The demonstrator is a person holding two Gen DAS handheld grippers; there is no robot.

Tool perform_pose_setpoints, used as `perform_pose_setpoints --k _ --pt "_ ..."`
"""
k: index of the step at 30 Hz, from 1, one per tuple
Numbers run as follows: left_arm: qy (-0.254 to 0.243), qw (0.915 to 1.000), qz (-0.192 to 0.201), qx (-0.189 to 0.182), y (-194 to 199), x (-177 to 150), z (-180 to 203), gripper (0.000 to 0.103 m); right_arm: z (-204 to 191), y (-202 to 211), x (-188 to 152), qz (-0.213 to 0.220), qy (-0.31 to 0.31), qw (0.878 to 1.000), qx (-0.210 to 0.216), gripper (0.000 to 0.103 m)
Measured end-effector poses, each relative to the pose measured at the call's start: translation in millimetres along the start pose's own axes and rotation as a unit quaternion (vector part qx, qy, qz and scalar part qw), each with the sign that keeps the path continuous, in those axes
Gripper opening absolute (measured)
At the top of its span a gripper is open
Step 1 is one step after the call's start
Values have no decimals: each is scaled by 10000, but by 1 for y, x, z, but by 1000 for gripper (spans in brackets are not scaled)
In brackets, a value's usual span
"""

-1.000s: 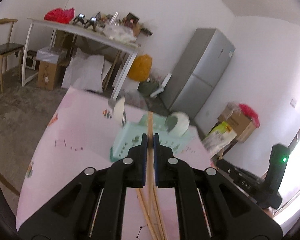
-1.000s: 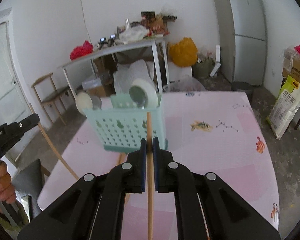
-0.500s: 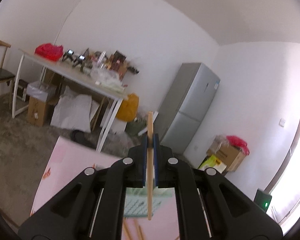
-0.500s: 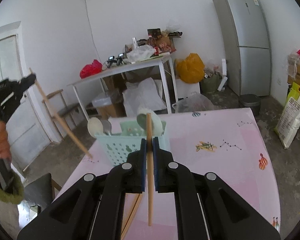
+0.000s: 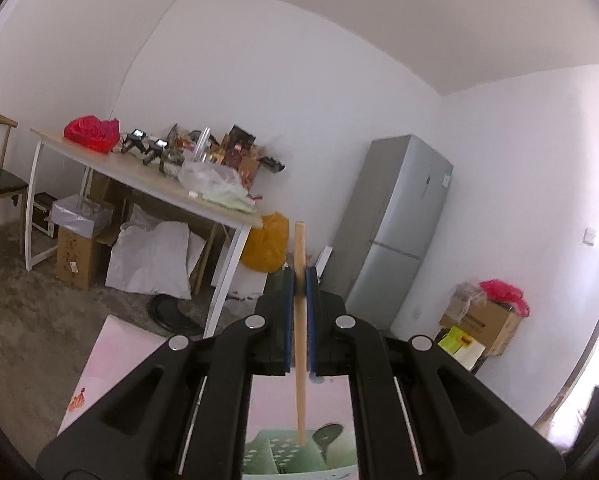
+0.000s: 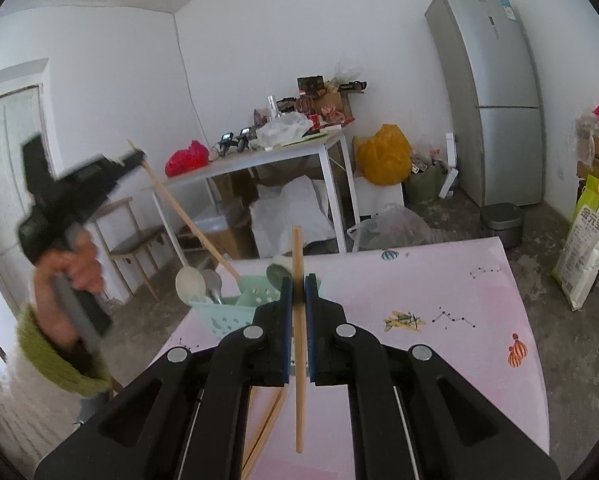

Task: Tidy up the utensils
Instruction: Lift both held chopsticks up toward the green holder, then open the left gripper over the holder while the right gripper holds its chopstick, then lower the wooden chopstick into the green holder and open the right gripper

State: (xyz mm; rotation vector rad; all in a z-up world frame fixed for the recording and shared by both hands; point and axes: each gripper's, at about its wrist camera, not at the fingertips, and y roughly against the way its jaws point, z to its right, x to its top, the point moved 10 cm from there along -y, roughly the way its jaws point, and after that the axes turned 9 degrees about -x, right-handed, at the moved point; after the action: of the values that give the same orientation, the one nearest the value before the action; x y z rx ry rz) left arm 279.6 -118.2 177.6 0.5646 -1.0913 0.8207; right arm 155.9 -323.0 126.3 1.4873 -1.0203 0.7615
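My left gripper (image 5: 298,280) is shut on a wooden chopstick (image 5: 300,344) that stands nearly upright, its lower tip over the mint-green utensil basket (image 5: 287,456). In the right wrist view that gripper (image 6: 137,159) is raised at the left in a person's hand, and its chopstick (image 6: 191,220) slants down into the basket (image 6: 235,312). My right gripper (image 6: 298,284) is shut on a second chopstick (image 6: 298,344), held upright in front of the basket. Spoons (image 6: 190,285) stand in the basket. Two more chopsticks (image 6: 263,424) lie on the pink table (image 6: 439,292).
The pink table (image 5: 107,360) ends just behind the basket. Beyond it stand a cluttered white table (image 6: 267,156), a grey fridge (image 6: 495,96), a wooden chair (image 6: 135,240), bags and cardboard boxes (image 5: 487,320) on the floor.
My left gripper has risen and tilted up with its chopstick, whose tip now reaches the basket. My right gripper has lifted its chopstick a little higher above the table.
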Motion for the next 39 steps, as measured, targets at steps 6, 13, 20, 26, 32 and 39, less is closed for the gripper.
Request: perform_pose_setpoints --k 6,13,20,26,32,39 --pt "-39 9984 -548 166 -33 -54 -23 5 -2 -1 9 55 -79 9998 148 6" --pt "151 9955 -931 83 -30 -85 -35 6 -7 5 23 222 -105 9994 241 6" --pt "207 9967 -778 134 0 -76 -34 31 -17 21 39 469 -68 9985 280 6" --pt "257 9982 -487 238 44 -58 -31 37 -32 26 63 626 -13 9972 419 6" --pt "309 9957 -551 684 92 -69 -43 45 -56 22 95 853 167 9950 486 6" --pt "412 9818 -1555 1014 110 -143 -59 51 -83 -2 130 992 292 9935 467 6"
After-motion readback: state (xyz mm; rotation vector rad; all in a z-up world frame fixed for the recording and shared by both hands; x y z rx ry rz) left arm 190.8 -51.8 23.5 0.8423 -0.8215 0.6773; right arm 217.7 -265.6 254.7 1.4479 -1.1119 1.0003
